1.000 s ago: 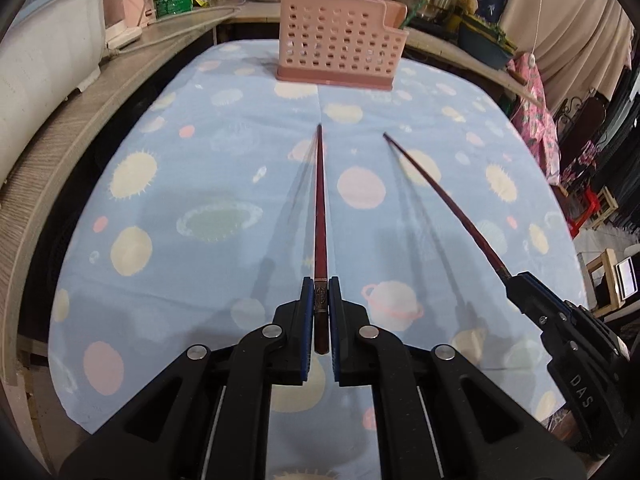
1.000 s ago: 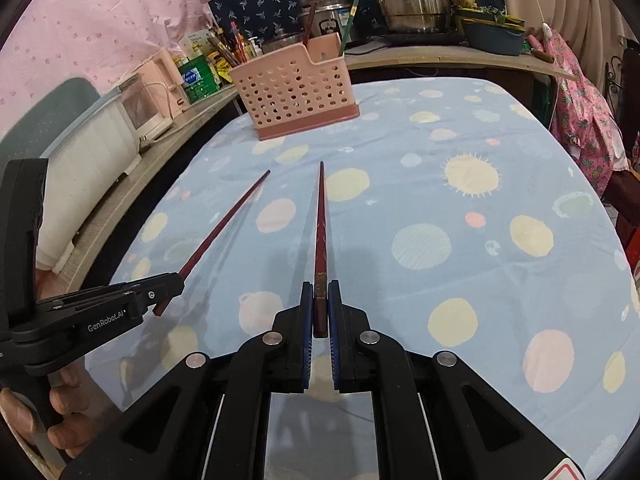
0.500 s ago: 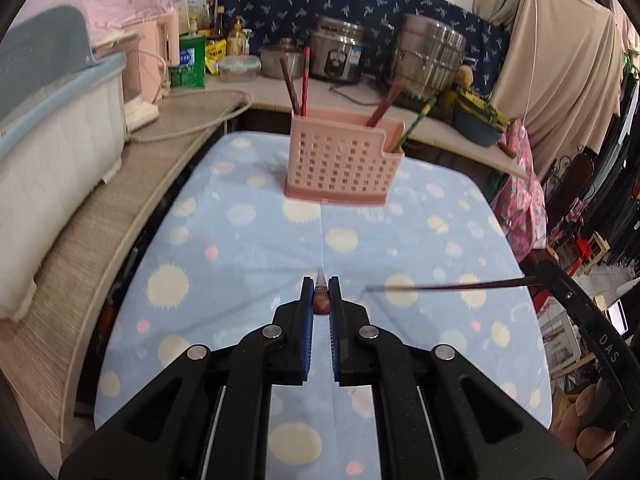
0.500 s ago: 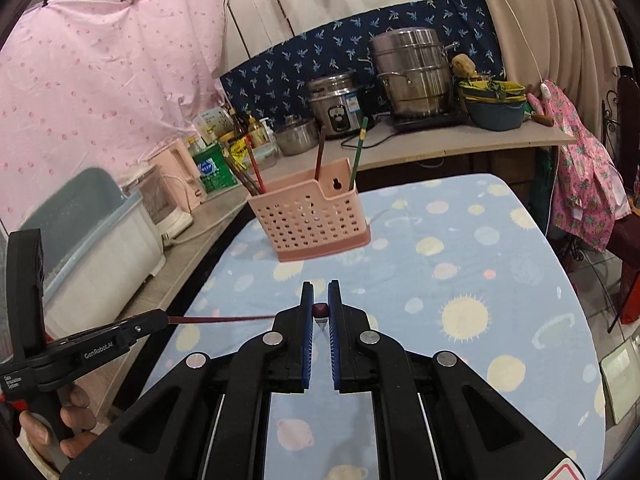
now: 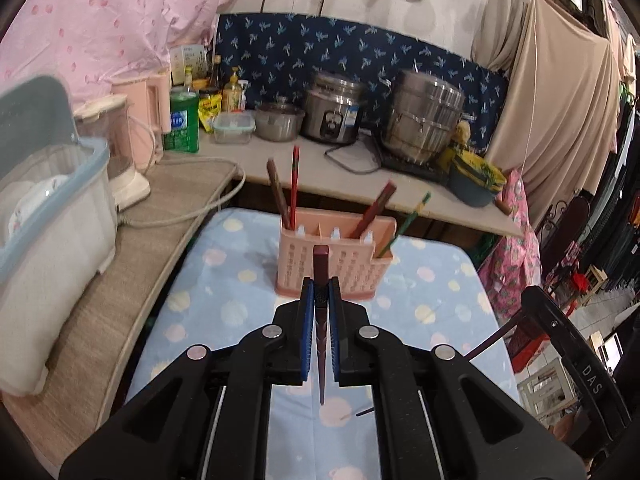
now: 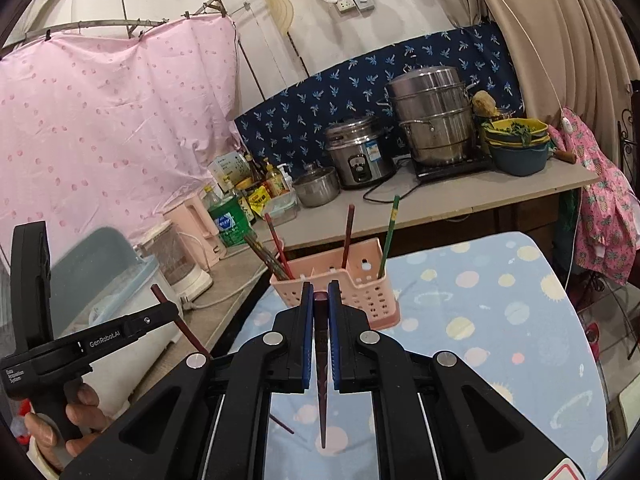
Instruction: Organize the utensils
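While each of your grippers is pinching one dark red chopstick, the pink holder (image 5: 335, 258) is standing ahead of both of them on the blue planet-print tablecloth (image 5: 216, 292), and that is the relation your coming move is hanging on. Your left gripper (image 5: 321, 312) is clamping its left chopstick (image 5: 320, 276) hard between the blue pads, jaws all but together, with the blunt square butt poking up past the fingertips and the tapered tip hanging down toward the cloth, so its long axis is running close to upright. Your right gripper (image 6: 321, 312) is doing the same with the right chopstick (image 6: 321, 344): fully closed on the shaft, butt up, point down. Seen from the left wrist, the holder is sitting almost straight past the fingers, its front wall just behind the butt; from the right wrist it is lying ahead too, with its body reaching slightly rightward. Which hand is nearer I am not able to judge reliably. Since the tips are already pointing down, you are probably needing only to carry each stick over an open compartment and lower it. The holder is looking like rigid moulded plastic, perforated with small holes, partitioned inside, and it is already carrying several sticks leaning at angles, a green one (image 6: 389, 236) among them, so you are aiming for a gap between them. Your chopsticks are looking smooth, lacquered and thin, likely slippery and prone to pivoting in the pads.
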`<state>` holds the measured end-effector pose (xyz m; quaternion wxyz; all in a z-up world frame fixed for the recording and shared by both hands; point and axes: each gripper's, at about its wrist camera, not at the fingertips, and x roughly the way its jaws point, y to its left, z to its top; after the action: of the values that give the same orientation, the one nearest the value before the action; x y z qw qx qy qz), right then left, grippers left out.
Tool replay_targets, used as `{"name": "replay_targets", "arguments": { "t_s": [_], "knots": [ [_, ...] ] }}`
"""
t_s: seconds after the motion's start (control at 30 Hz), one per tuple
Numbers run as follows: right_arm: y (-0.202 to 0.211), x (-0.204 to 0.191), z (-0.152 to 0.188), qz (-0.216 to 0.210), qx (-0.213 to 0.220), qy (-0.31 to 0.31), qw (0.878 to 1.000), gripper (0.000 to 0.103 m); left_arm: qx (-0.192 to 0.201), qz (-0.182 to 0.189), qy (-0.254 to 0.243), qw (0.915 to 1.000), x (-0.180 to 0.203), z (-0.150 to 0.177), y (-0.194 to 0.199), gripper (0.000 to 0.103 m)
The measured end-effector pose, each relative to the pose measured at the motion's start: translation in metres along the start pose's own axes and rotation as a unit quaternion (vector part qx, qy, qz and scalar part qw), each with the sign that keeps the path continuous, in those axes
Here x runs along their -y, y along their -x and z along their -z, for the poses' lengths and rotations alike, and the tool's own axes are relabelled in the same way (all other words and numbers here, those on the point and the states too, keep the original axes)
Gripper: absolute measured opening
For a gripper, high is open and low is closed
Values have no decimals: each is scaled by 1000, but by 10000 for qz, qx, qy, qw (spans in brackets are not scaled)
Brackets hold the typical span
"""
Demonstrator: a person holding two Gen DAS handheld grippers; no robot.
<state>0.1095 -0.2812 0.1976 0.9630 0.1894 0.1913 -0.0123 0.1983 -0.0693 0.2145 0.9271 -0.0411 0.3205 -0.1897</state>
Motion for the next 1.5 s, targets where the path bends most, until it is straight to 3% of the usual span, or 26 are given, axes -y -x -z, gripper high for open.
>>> {"name": "replay_targets", "arguments": {
  "t_s": [0.3, 0.53, 0.7, 0.93, 1.23, 1.3, 1.37, 1.5],
  "knots": [
    [-40, -8, -88, -103, 747, -147, 9970, 7, 969, -46, 47, 9953, 12, -98, -5, 7],
    [-85, -7, -134, -29, 1033, -184, 9945, 7, 1201, -247, 26, 9925, 17, -137, -38, 7],
    [-124, -1, -135, 84, 897, -125, 9959, 7, 970, -299, 66, 9948, 11, -137, -74, 7],
    [-167, 14, -107, 157, 422, -148, 9989, 7, 573, -276, 161, 9978, 0, -119, -115, 7],
    [-194, 20, -82, 149, -26, -150, 9998, 9, 259, -205, 313, 9990, -10, -103, -137, 8],
    [-192, 21, -80, 179, -2, -145, 9997, 12, 261, -249, 295, 9989, -10, -100, -137, 16],
    [-189, 21, -81, 193, 1, -150, 9997, 14, 309, -269, 314, 9987, -12, -98, -134, 42],
    [-183, 20, -79, 195, 21, -137, 9997, 16, 372, -346, 243, 9984, -11, -93, -126, 46]
  ]
}}
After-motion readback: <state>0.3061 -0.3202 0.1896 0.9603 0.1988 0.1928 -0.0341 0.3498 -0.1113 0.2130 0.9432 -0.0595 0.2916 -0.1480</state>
